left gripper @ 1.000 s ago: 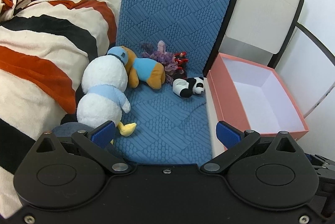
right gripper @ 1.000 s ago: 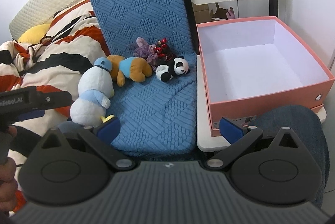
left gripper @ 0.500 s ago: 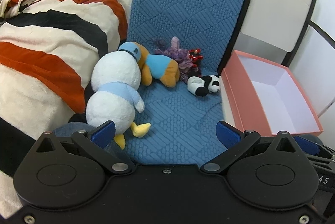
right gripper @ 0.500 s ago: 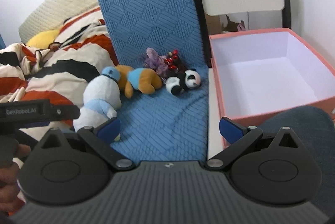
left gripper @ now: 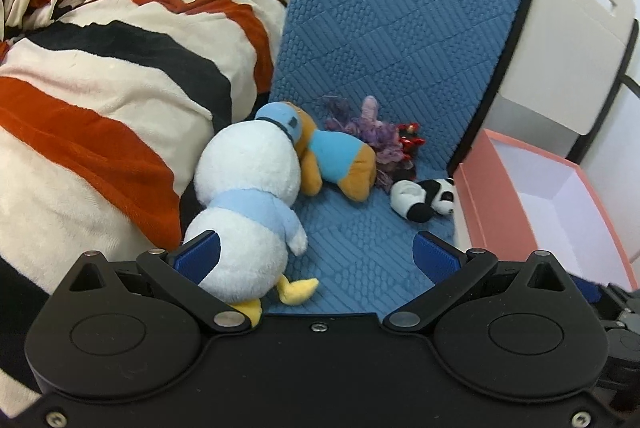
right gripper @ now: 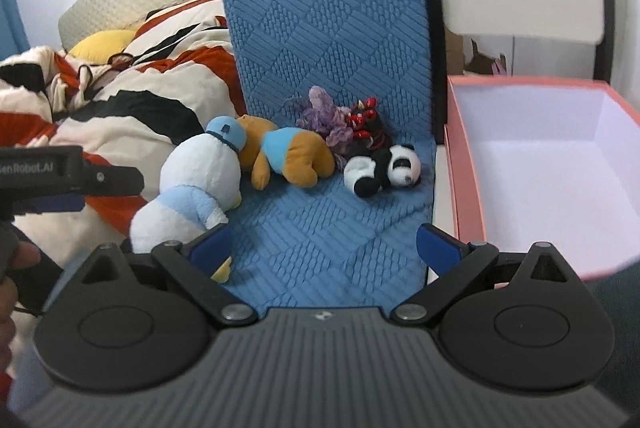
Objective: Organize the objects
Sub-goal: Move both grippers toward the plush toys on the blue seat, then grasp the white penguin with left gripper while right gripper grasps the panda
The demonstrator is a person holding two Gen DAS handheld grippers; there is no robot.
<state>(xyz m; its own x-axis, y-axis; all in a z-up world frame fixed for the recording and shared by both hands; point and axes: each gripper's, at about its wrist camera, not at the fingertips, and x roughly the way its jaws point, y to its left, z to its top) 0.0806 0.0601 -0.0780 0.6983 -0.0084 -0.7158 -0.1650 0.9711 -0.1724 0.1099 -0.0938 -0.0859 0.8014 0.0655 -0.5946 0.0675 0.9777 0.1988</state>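
- A pink cardboard box (right gripper: pixel 464 164) with a white lining sits to the right of the blue cushion (right gripper: pixel 328 28); nothing shows inside it in either view.
- The cushion is quilted, stitched in a pattern of ribbed and dotted diamonds, and runs from an upright back down into a flat seat.
- All the soft toys lie on the seat, outside the box.
- A fluffy white duck plush (left gripper: pixel 248 196) with a pale blue shirt, blue cap and yellow feet lies at the seat's left edge, against a striped fleece blanket (left gripper: pixel 100 76) in cream, black and rust.
- A tan bear plush (left gripper: pixel 340 164) in a light blue top lies face down, touching the duck's head.
- A purple yarn toy (right gripper: pixel 324 120) and a small red-and-black toy (right gripper: pixel 366 124) crowd the crease of the cushion.
- A small black-and-white panda plush (right gripper: pixel 384 170) lies nearest the box, just beside its wall.
- The left gripper (left gripper: pixel 316 252) is spread wide, its blue pads apart, with the duck's body against the left pad (left gripper: pixel 200 252).
- The right gripper (right gripper: pixel 324 244) is also spread wide, holding nothing, above the seat's front.
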